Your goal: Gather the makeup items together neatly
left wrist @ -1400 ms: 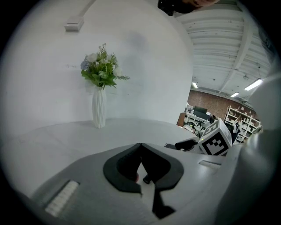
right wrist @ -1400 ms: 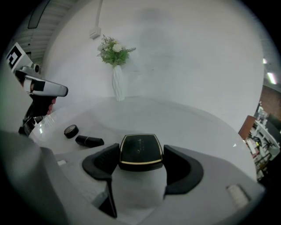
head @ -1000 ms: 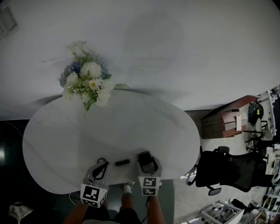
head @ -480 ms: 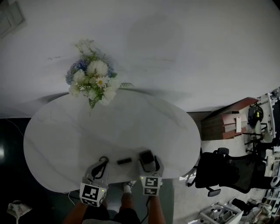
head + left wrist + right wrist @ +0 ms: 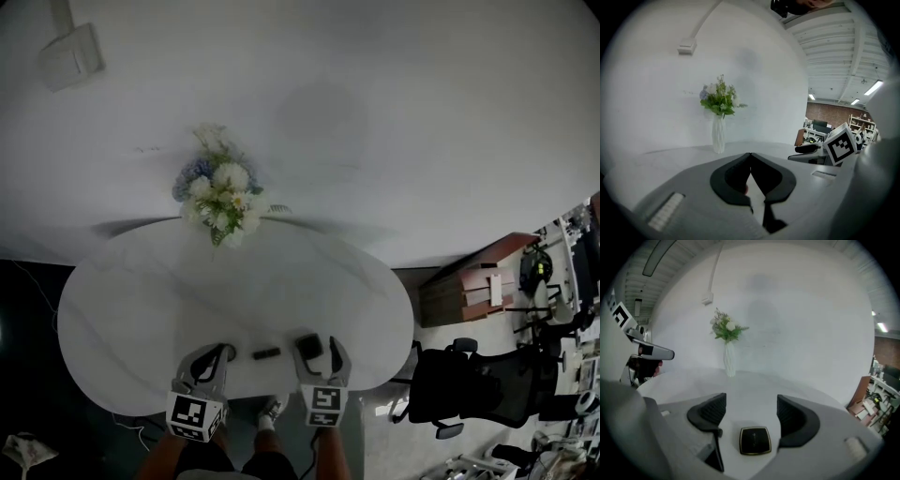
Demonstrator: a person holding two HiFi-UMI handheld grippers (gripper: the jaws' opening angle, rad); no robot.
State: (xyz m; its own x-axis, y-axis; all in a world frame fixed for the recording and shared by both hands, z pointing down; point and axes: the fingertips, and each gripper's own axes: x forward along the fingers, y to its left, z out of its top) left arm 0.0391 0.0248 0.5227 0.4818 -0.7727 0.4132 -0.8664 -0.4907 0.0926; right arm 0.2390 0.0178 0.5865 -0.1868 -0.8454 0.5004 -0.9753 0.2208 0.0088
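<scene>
A square black compact (image 5: 754,440) with a gold rim lies flat on the white table, between the fingers of my open right gripper (image 5: 751,399), which do not touch it. In the head view the compact (image 5: 309,346) sits near the table's front edge, inside the right gripper (image 5: 319,343). A short black stick-shaped makeup item (image 5: 266,353) lies just left of it. Left of that stick is my left gripper (image 5: 217,350). In its own view the left gripper (image 5: 750,155) has its tips pressed together, with only bare table behind them.
A white vase of blue and white flowers (image 5: 223,197) stands at the far edge of the oval white table (image 5: 141,300). A black office chair (image 5: 459,384) and a wooden cabinet (image 5: 464,291) stand to the right. The white wall rises behind the table.
The head view has shifted, so the flowers now appear lower and further right. Both grippers, the compact and the black stick keep about the same places at the table's front edge.
</scene>
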